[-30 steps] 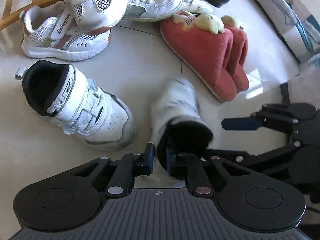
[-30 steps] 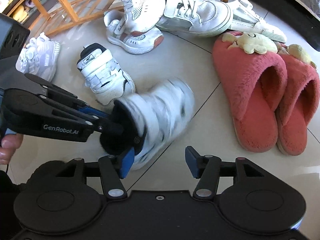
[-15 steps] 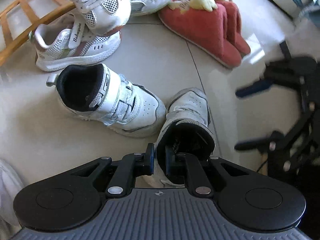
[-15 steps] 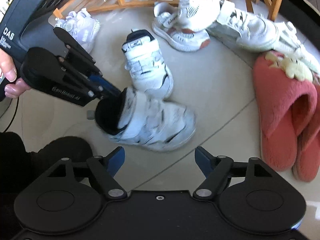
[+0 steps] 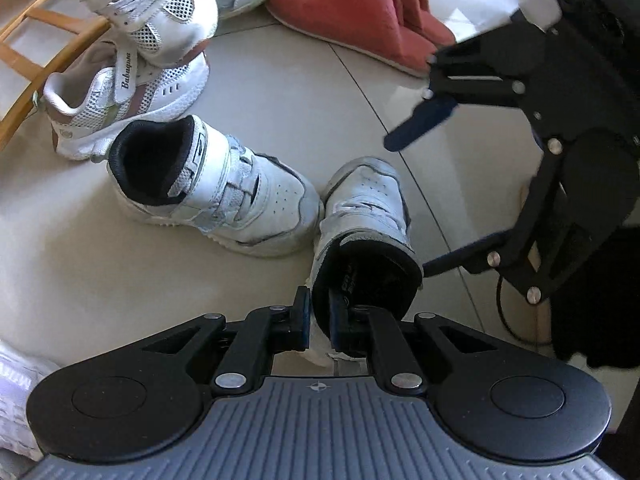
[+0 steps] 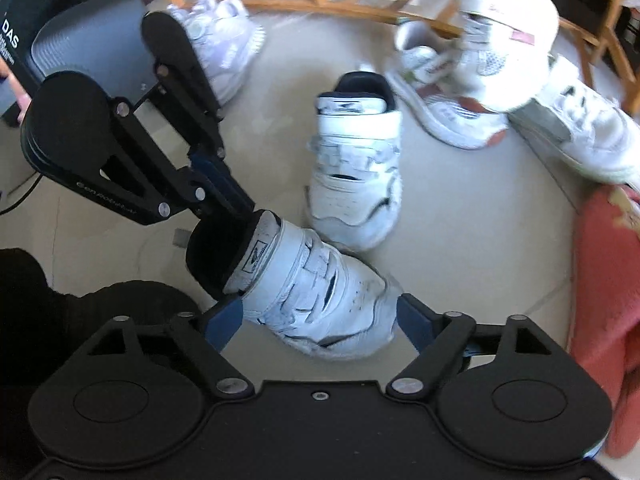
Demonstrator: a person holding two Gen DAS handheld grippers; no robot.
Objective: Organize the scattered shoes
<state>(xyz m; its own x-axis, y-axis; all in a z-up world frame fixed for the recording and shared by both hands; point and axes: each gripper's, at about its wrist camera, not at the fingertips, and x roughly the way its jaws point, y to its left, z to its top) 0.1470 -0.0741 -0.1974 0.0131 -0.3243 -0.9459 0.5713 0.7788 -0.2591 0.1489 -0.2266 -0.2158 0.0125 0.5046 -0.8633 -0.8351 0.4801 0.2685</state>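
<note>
Your left gripper [image 5: 319, 322] is pinching the heel collar of a white strap sneaker [image 5: 366, 216], one finger outside the collar and the other inside the dark opening. That sneaker is sitting on the tiled floor [image 5: 280, 92] straight ahead of the left gripper, toe pointing away from it. Its toe is just beside, perhaps touching, the toe of the matching sneaker [image 5: 208, 184], which is lying ahead and to the left, at an angle rather than parallel.

Your right gripper [image 6: 320, 318] is hanging spread wide, its blue fingertips [image 6: 224, 320] flanking the held sneaker's side without clearly pressing it; whether they are touching it you cannot tell. From the left gripper it is showing up ahead on the right, gaping and grasping nothing.

Farther ahead of the left gripper, two mesh sneakers [image 5: 132, 76] are stacked one on the other against a wooden frame [image 5: 36, 36]. A pair of red slippers [image 5: 360, 20] is resting beyond, ahead to the right.
</note>
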